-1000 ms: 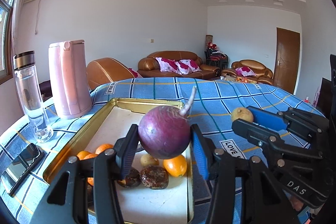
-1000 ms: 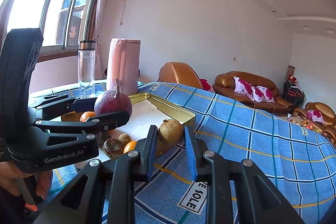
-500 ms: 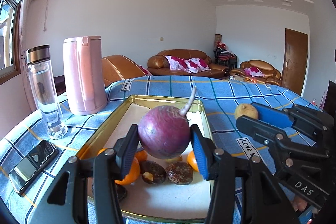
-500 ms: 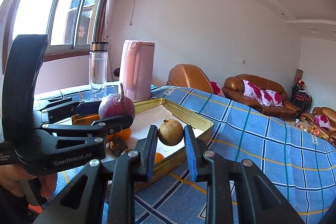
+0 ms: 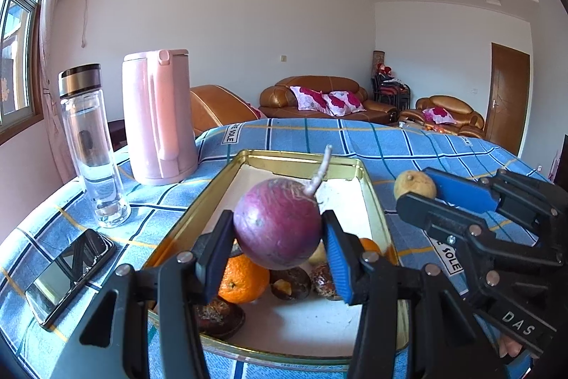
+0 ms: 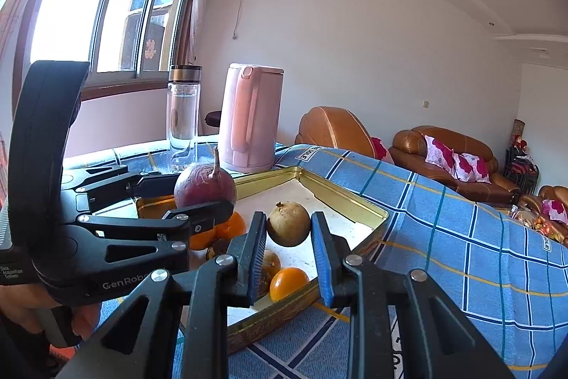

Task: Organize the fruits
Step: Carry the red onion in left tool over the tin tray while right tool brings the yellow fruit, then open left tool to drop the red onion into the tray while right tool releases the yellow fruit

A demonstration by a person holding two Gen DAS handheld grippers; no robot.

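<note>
— Purple, that round root with the pale tail (image 5: pixel 278 223): where is it?

— Clamped in my left tongs (image 5: pixel 275 245), held above the gold metal tray (image 5: pixel 369 173) and its oranges (image 5: pixel 243 279).

— And your right tongs (image 6: pixel 288 238)?

— Closed on a small round brownish-yellow fruit (image 6: pixel 288 228), over the tray's near corner on the blue checked cloth (image 6: pixel 443 237).
</note>
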